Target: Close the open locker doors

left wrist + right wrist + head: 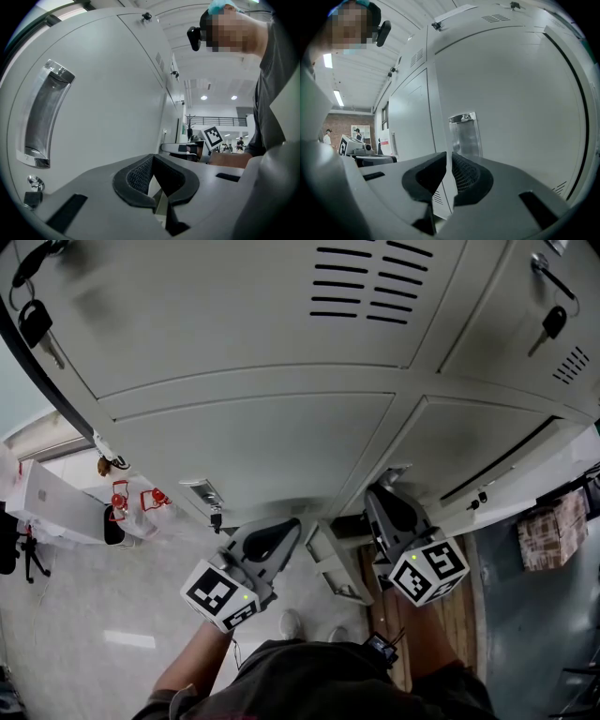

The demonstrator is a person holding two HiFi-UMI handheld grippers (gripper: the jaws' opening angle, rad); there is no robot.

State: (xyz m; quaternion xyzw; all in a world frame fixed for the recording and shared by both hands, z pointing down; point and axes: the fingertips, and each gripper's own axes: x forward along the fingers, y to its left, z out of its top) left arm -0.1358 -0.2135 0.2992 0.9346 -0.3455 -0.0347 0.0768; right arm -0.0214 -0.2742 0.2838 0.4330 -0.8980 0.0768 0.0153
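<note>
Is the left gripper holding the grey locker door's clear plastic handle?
No, the empty left gripper is shut, apart from the clear plastic handle.

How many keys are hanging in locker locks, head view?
3. Upper-left key, upper-right key, lower-middle key under a door handle. A small dark bit on the lower-right door may be a fourth; too small to tell.

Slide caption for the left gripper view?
Left tongs shut and empty, held close to a grey locker door, its recessed handle at left.
</note>
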